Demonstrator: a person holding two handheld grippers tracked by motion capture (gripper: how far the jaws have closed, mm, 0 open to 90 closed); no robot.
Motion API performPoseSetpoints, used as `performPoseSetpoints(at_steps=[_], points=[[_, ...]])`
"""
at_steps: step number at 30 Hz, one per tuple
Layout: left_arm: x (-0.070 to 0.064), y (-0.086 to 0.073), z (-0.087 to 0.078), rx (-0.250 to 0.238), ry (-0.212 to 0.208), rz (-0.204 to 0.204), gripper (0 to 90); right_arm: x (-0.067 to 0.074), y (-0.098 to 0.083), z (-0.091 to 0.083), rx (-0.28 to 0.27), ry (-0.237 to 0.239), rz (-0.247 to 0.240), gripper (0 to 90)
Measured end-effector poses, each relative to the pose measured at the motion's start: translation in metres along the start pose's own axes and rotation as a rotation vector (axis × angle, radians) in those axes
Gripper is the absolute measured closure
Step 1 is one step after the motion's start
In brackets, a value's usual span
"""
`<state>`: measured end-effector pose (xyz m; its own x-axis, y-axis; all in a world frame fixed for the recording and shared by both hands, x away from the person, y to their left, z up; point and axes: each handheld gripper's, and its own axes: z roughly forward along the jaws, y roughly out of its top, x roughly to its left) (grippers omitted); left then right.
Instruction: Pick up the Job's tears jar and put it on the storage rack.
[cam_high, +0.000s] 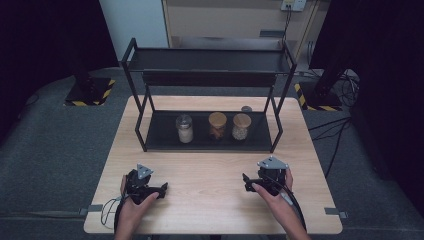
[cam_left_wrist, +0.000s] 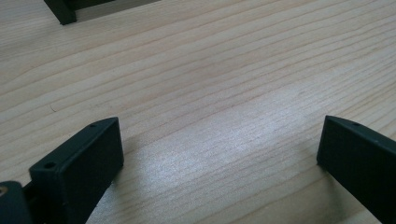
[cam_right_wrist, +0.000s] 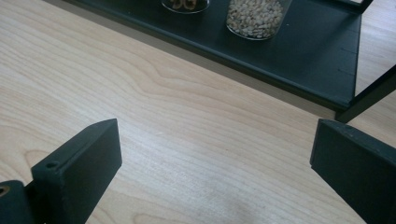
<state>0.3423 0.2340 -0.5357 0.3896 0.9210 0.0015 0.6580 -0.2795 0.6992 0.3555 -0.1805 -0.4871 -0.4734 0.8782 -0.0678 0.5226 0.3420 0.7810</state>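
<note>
Two grippers in my hands, both low over the near half of the tabletop (cam_high: 210, 200). Left gripper (cam_high: 161, 189) sat near the front-left, its fingers (cam_left_wrist: 79, 168) spread wide apart with bare wood between them. Right gripper (cam_high: 246, 181) sat near the front-right, its fingers (cam_right_wrist: 79, 163) likewise wide apart, nothing between them but wood grain. Neither touched any jar. One cable trailed from each gripper toward the near edge.

Open room: I noted a broad strip of bare tabletop between the two grippers and ahead of them, up to the front lip of the rack (cam_high: 207, 147). The tabletop's left and right edges lay just outside each hand.

Farther off, one black two-tier metal rack stood on the back half of the tabletop, four upright legs, the upper tier bare as far as I could see. On its lower shelf I counted three jars in a row, apart from one another: a clear-lidded jar (cam_high: 184, 128) with pale contents at the left, a cork-lidded jar (cam_high: 217, 125) with brown contents in the middle, a second cork-lidded jar (cam_high: 241, 126) with light grains at the right. One small dark round thing (cam_high: 246, 109) lay behind the rack on the tabletop; I could not tell what it was.

In the right gripper view the grain jar (cam_right_wrist: 257, 17) stood ahead, well beyond the fingers, past the shelf's front edge, the rack's corner leg (cam_right_wrist: 369, 95) nearest the right-hand finger.
</note>
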Motion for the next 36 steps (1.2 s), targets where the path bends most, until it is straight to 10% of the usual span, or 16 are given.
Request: performPoseSetpoints(at_steps=[36], points=[[0.000, 0.000, 0.000, 0.000, 0.000, 0.000, 0.0, 0.017, -0.036, 0.032, 0.105, 0.059, -0.005, 0.6]])
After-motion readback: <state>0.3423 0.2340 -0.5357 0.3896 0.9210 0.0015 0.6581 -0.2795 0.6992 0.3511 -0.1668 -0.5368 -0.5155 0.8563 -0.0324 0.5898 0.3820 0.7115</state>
